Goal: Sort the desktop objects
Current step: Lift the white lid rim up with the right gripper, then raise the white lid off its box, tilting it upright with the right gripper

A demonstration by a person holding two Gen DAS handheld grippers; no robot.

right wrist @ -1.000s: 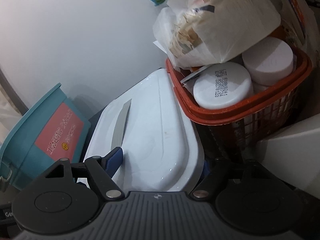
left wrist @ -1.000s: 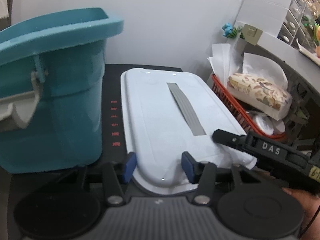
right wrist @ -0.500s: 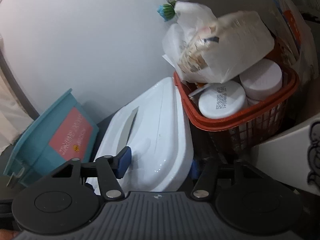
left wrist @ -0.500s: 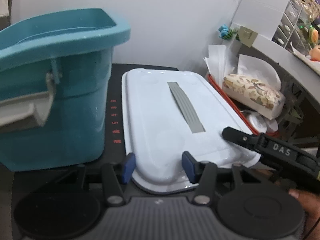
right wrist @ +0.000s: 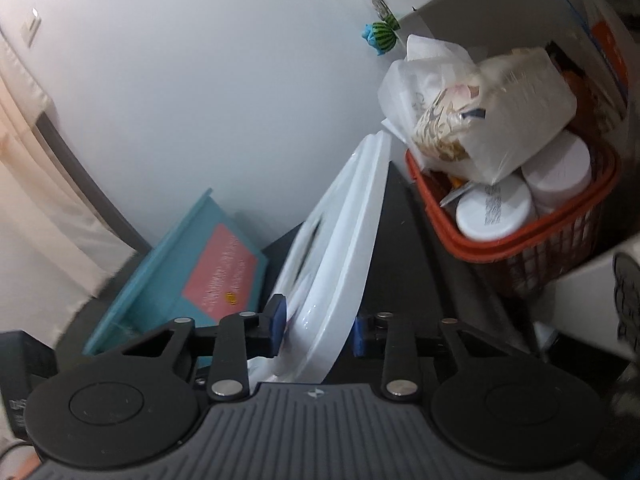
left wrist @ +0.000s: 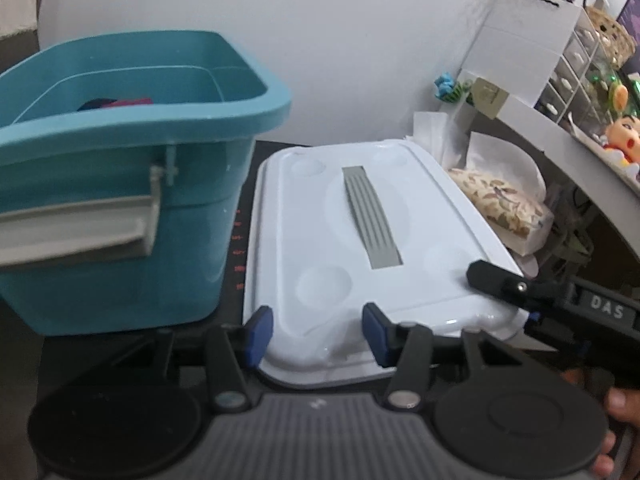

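I hold the white lid (left wrist: 360, 264) at its near edge — my left gripper (left wrist: 316, 334) at 6 o'clock, jaws half apart and closing. My right gripper (right wrist: 318, 330) is closing across its rim at 4 o'clock. It looks stiff, light, glossy — probably slippery, so grip the rim

Probably a home: a white wall, a shelf (left wrist: 560, 128) with small drawers (left wrist: 576, 68) and toys (left wrist: 620, 140), a curtain (right wrist: 36, 168).
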